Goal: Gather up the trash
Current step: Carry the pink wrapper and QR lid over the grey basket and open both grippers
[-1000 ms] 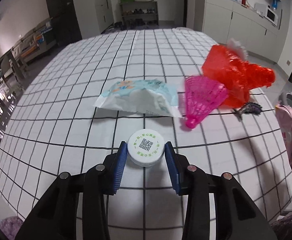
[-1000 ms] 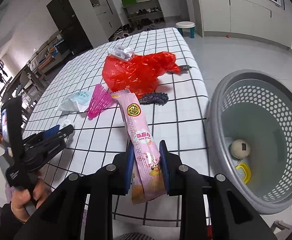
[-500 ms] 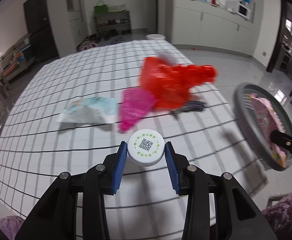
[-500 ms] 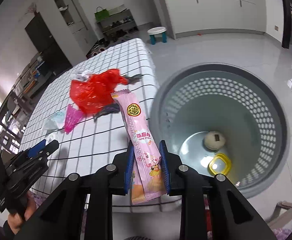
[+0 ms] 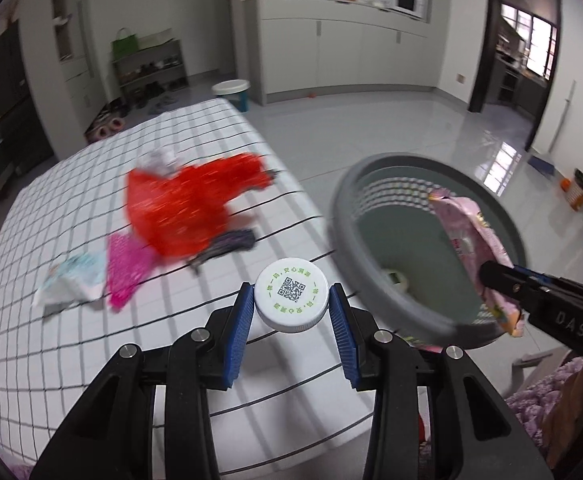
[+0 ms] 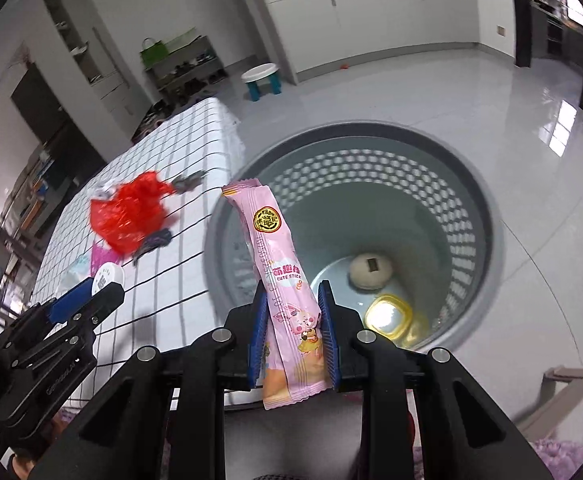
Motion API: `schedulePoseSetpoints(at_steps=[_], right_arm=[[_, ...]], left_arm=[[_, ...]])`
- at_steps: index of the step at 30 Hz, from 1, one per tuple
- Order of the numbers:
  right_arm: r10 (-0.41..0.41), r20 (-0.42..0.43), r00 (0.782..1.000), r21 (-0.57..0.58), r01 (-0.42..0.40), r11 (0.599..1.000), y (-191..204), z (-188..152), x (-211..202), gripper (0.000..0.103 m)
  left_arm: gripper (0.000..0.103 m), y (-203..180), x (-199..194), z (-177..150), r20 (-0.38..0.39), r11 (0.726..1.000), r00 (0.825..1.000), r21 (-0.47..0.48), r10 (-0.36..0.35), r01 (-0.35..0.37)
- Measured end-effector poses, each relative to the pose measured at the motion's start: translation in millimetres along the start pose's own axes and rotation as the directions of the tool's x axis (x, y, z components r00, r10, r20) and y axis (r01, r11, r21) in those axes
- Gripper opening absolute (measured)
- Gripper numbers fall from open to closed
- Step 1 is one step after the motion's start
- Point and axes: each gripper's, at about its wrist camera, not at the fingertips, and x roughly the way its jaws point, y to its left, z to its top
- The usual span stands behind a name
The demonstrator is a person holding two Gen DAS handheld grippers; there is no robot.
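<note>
- Your right gripper is clamped on the pink snack pack, pads pressing its lower third; the pack stands over the near rim of the grey basket, which sits on the floor just off the table's edge.
- That pack looks light, thin and crinkly, and its film is probably slick. It's held low, so the long free end can flop. It should simply drop when you let go.
- Its long axis runs straight along the fingers, away from you. The crimped top end points forward and leans slightly left, toward the basket's table-side rim; the bottom end hangs out behind the pads.
- Your left gripper is closed on the white cap, pads on opposite sides of its rim, over the table near the edge that faces the basket.
- The cap looks rigid, small and light. The side grip across its width seems sound, though smooth plastic could twist out if you loosen.
- The cap has no long axis; its printed face is turned up and toward the camera, flat side roughly level.
- The basket holds a pale ball and a yellow lid.
- On the table, toward its far side: a red bag, a magenta shuttlecock, a pale wrapper and a dark scrap. They're blurred, and all look soft and light.
</note>
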Motion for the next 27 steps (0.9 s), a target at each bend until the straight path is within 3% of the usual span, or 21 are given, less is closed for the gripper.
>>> schedulePoseSetpoints(at_steps=[15, 27], right_arm=[[-0.069, -0.001, 0.998, 0.096, 0.068, 0.993, -37, 10, -2, 0.024], [-0.079, -0.045, 0.996, 0.144, 0.084, 0.986, -49, 19, 19, 0.026]], left_arm=[[0.039, -62, 34, 40, -0.01, 0.99, 0.997, 0.117, -0.078, 0.079], [0.039, -75, 55, 55, -0.035, 0.982, 0.994, 0.157, -0.105, 0.109]])
